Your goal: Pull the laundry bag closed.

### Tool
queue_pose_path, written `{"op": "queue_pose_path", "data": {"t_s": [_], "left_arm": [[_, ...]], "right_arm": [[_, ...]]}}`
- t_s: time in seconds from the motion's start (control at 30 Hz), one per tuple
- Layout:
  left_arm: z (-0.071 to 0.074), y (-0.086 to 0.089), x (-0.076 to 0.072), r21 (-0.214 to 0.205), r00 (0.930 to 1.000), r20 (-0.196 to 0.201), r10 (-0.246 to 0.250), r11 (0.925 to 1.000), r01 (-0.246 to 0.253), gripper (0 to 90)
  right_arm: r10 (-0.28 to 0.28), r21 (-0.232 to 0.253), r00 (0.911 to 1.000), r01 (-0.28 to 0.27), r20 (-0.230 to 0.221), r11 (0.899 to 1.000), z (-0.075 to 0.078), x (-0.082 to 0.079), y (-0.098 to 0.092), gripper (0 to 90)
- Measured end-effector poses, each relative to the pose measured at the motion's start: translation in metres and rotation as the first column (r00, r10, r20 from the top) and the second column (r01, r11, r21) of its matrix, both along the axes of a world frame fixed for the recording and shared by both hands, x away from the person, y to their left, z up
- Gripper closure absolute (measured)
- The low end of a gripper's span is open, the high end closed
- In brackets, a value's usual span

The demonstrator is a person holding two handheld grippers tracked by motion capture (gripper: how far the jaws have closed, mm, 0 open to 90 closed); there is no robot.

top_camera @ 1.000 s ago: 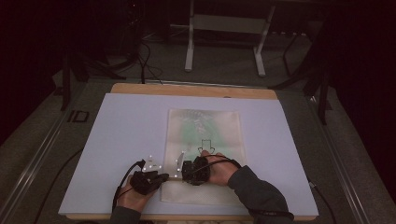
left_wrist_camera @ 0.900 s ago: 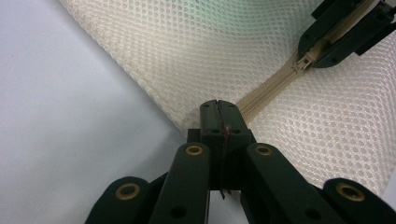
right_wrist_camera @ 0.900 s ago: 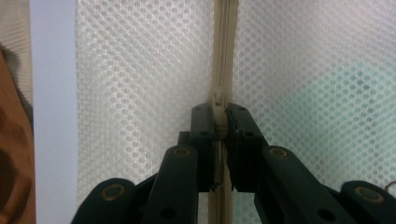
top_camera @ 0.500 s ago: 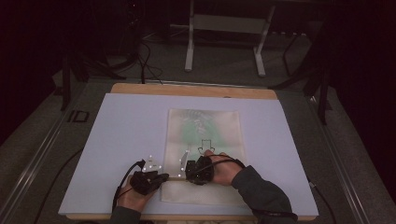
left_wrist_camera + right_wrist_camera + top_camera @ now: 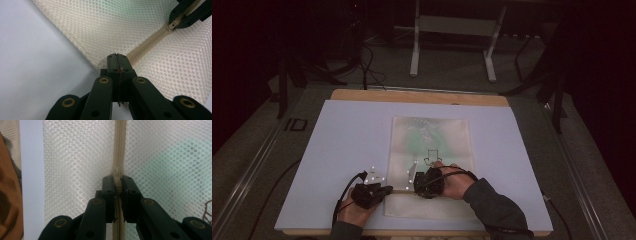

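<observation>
Looking down from the high view, we see a cream-white mesh zipper bag (image 5: 430,165) lying flat on a pale lilac sheet-covered table (image 5: 347,145), near the edge closest to the person, with something green showing faintly through its far half. Both forearms come in from the bottom edge. The left hand (image 5: 354,210) rests low on the table just left of the bag's near corner, wrist bent slightly inward, carrying the left gripper (image 5: 379,191) so that it points right, towards the bag's side. The right hand (image 5: 454,182) lies on the bag itself, its dark grey sleeve (image 5: 497,210) angling in from the right, and the right gripper (image 5: 419,182) points left along the bag's near part.

In the left gripper view we find the left gripper (image 5: 116,57) clenched, its black jaws pressed together at the bag's edge (image 5: 100,63), right where the beige zipper tape (image 5: 147,41) ends; a thin bit of material sits pinched between them. Farther up the tape, the other gripper pinches the slider (image 5: 172,25).

In the right gripper view the right gripper (image 5: 118,181) is clamped on the cream zipper slider (image 5: 117,178), with the zipper running straight ahead between two fields of mesh and the table's wooden rim (image 5: 8,182) at the left.
</observation>
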State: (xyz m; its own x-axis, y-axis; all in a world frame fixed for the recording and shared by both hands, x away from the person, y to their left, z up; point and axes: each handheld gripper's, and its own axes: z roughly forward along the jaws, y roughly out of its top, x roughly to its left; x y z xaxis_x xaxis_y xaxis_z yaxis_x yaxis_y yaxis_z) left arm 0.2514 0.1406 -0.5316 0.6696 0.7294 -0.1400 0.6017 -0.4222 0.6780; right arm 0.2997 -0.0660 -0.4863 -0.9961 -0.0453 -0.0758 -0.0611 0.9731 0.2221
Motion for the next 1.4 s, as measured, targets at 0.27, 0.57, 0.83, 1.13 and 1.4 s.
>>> {"op": "queue_pose_path", "data": {"t_s": [0.27,0.57,0.83,1.13,1.4], "left_arm": [[0.0,0.0,0.0,0.0,1.0,0.001,0.001,1.0,-0.001,89.6],[0.0,0.0,0.0,0.0,1.0,0.0,0.0,1.0,0.0,89.6],[0.0,0.0,0.0,-0.001,1.0,0.0,0.0,1.0,0.0,89.6],[0.0,0.0,0.0,-0.001,1.0,-0.001,-0.001,1.0,0.001,89.6],[0.0,0.0,0.0,0.0,1.0,-0.002,-0.001,1.0,0.001,89.6]], "right_arm": [[0.003,0.001,1.0,-0.003,0.001,1.0,0.0,0.0,-0.002,82.4],[0.002,-0.01,1.0,-0.002,-0.001,1.0,0.0,0.0,-0.005,82.5],[-0.001,-0.01,1.0,0.0,-0.006,1.0,0.001,0.0,-0.006,82.5],[0.0,-0.018,1.0,0.0,-0.006,1.0,-0.002,0.0,-0.009,82.5],[0.001,-0.011,1.0,-0.001,-0.007,1.0,0.0,0.001,-0.011,82.5]]}}
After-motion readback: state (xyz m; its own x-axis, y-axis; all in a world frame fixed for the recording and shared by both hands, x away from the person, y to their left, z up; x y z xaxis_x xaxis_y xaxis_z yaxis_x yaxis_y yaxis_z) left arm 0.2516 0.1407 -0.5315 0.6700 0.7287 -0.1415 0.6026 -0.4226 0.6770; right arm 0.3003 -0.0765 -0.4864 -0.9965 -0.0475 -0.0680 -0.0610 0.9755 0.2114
